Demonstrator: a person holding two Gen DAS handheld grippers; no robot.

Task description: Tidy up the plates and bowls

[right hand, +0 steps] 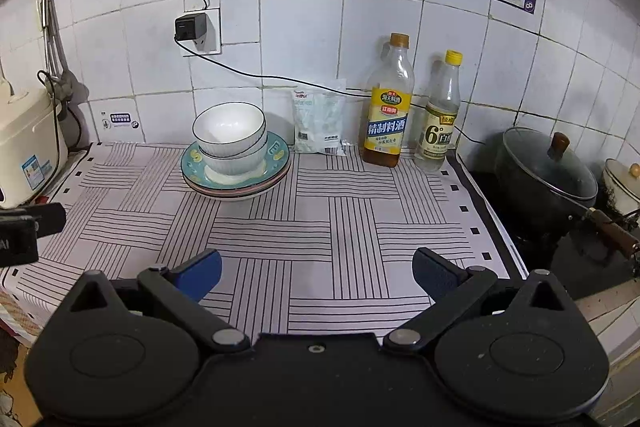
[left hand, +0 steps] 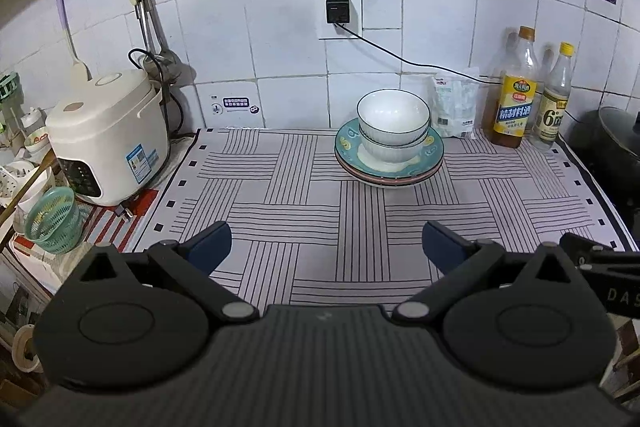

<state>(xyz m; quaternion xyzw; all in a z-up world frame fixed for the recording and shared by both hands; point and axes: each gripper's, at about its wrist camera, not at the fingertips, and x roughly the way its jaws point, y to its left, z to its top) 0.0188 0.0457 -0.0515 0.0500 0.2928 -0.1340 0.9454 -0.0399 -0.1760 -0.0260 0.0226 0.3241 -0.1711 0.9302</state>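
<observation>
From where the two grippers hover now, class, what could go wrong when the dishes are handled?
1. The two nested white bowls sit atop the stacked plates; lifting the plates could topple them.
2. The amber-capped glass bottle, clear vinegar bottle and black cable stand close behind; a wide reach may knock them.

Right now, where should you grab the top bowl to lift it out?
Probably pinch the top bowl's thin rim on its near side, coming down from above: one finger inside, one outside. It sits nested in another bowl, so its sides are mostly covered. Both the left gripper and right gripper are open.
</observation>
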